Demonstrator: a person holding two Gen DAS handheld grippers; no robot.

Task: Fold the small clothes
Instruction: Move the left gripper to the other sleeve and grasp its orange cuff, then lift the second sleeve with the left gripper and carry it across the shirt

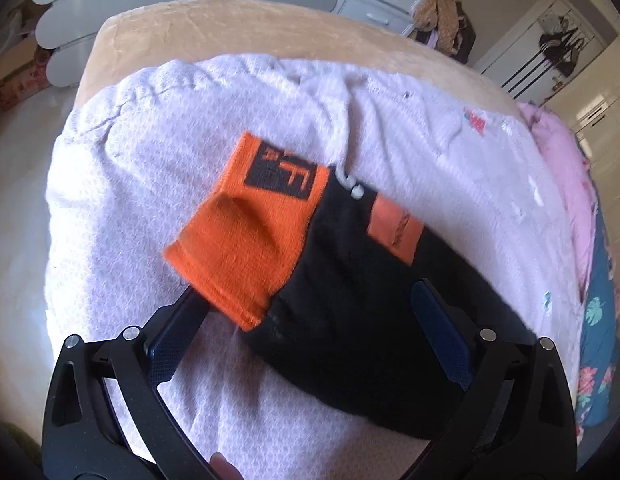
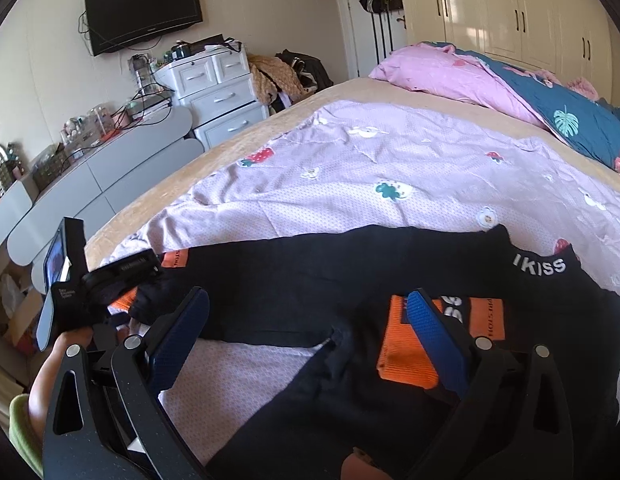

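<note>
Black gripper (image 2: 310, 332) (blue pads), green sleeve (image 2: 24, 428).

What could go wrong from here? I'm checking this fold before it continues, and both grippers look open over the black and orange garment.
The left gripper is open with only the orange cuff draped across it, so the leg could slide off.

The right gripper straddles the black garment near its orange patch; closing may catch extra layers.

The lilac blanket beneath is wrinkled and could get pinched too.
</note>
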